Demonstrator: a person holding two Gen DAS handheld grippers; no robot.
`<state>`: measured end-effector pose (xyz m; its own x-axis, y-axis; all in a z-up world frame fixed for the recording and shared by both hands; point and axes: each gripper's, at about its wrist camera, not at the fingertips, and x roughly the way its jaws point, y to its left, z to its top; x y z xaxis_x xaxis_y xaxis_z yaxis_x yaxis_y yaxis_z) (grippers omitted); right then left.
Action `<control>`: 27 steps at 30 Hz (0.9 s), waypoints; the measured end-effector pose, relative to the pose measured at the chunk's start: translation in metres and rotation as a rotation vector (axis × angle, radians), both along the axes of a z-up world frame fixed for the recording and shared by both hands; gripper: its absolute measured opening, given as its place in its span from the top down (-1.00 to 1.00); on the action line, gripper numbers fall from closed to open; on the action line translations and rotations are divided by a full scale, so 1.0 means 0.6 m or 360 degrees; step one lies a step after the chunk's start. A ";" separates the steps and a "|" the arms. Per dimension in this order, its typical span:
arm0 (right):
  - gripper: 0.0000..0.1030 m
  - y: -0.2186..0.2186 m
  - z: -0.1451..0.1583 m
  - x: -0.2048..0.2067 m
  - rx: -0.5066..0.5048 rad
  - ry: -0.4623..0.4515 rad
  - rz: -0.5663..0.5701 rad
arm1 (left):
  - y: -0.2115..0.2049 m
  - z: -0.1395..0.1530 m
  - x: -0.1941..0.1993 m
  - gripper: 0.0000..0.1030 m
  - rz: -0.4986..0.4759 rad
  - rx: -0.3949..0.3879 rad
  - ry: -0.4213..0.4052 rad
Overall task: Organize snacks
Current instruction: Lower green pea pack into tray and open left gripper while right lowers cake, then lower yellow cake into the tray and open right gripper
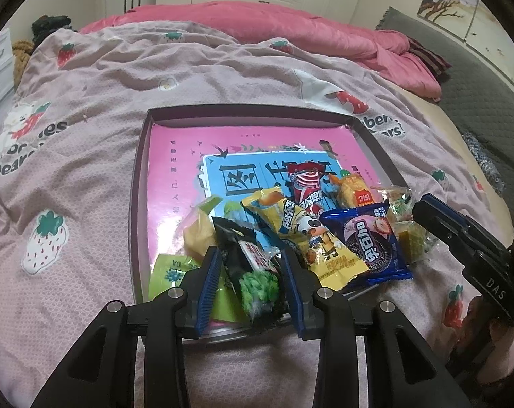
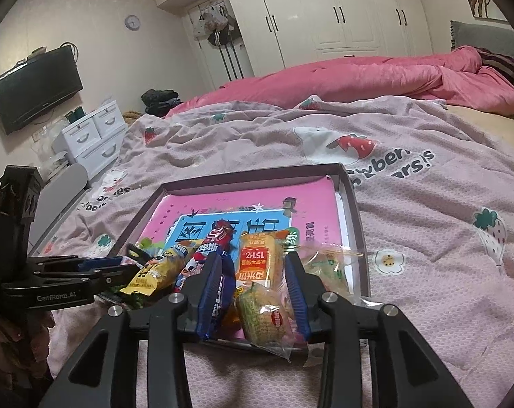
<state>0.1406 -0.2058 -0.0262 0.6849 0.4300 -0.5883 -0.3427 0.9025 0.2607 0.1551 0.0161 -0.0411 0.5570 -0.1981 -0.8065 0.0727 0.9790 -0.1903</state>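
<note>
Snacks are lying heaped in a box lid on the bed.
The strawberry-print blanket (image 1: 97, 156) is carrying the pink-lined lid (image 1: 175, 156); the left tongs (image 1: 253, 285) are standing apart around a black-and-green packet (image 1: 253, 272), while the right tongs (image 2: 257, 292) are spread around a clear-wrapped corn snack (image 2: 263, 312), whether pressing it I cannot tell.

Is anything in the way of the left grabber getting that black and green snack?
Nothing visible blocks it. The left hand-held gripper already has its open fingers on either side of the black and green snack, which lies on the pile in the tray.
</note>
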 end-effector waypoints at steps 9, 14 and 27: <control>0.19 -0.013 0.007 -0.003 0.0021 -0.0014 -0.0034 | -0.002 0.005 -0.005 0.10 -0.0012 0.0007 -0.0006; 0.14 -0.017 0.011 -0.006 0.0031 -0.0017 -0.0044 | -0.005 0.012 -0.009 0.01 -0.0009 0.0020 -0.0017; -0.08 -0.020 0.013 -0.013 -0.0011 -0.0022 -0.0081 | 0.003 0.031 -0.022 -0.22 0.0018 0.0028 -0.0046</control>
